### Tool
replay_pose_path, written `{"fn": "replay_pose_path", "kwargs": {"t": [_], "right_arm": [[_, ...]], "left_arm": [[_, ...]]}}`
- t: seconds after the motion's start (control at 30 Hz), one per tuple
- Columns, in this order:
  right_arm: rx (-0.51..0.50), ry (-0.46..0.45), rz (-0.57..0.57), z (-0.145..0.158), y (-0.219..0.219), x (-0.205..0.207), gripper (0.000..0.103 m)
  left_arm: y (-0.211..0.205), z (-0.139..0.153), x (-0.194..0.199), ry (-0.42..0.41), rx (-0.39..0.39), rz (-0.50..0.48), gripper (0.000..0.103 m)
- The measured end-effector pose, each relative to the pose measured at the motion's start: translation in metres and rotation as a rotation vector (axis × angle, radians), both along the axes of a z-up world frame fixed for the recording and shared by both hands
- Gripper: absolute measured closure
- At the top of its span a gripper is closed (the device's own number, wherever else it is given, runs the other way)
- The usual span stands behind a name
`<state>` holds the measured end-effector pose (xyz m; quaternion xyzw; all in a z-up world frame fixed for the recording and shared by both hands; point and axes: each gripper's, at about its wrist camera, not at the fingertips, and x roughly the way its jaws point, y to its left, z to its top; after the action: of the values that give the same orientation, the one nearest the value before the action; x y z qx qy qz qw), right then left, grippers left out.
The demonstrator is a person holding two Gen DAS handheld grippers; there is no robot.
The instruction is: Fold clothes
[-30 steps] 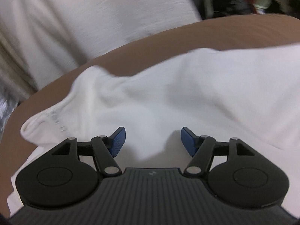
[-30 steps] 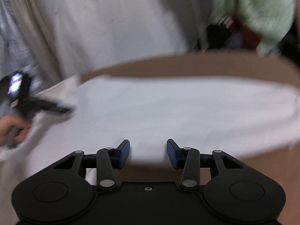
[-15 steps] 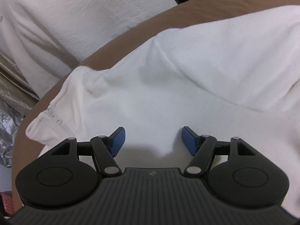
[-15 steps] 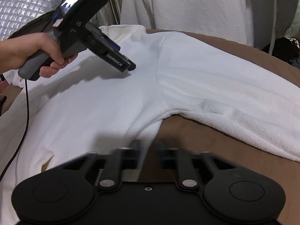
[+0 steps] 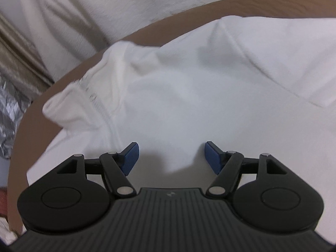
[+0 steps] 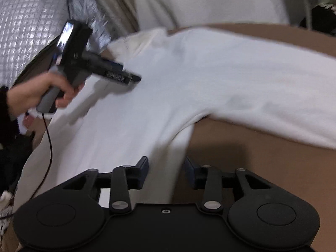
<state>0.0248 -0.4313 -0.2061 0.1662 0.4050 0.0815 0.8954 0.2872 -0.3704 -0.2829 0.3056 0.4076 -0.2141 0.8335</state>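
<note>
In the left wrist view the left claw point(image 5: 171, 157) hangs spread over the white garment point(image 5: 210, 96) on the brown surface point(image 5: 69, 77), now nearer its collar; in the right wrist view the right claw point(image 6: 166, 171) has just reopened, straddling the side hem ungripped, so folding has yet to begin.

You have a white fleece top point(image 5: 189, 96) spread flat on the brown surface point(image 6: 262, 157), zip collar point(image 5: 88, 96) crumpled at its far-left edge. One sleeve point(image 6: 262, 92) stretches out to the right; the side hem point(image 6: 180, 147) below the armpit runs toward you.
</note>
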Motion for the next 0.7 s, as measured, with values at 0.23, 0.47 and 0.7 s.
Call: {"fn": "replay_pose_path", "kwargs": {"t": [0.23, 0.47, 0.7], "right_arm": [[-0.207, -0.014, -0.004, 0.017, 0.020, 0.000, 0.092], [-0.207, 0.039, -0.056, 0.011, 0.016, 0.006, 0.090], [-0.292, 0.074, -0.101, 0.010, 0.028, 0.008, 0.091]], "left_arm": [[0.030, 0.000, 0.000, 0.037, 0.028, 0.103, 0.032], [0.056, 0.005, -0.023, 0.048, 0.012, 0.109, 0.032], [0.090, 0.038, -0.045, -0.022, 0.056, 0.122, 0.032]]}}
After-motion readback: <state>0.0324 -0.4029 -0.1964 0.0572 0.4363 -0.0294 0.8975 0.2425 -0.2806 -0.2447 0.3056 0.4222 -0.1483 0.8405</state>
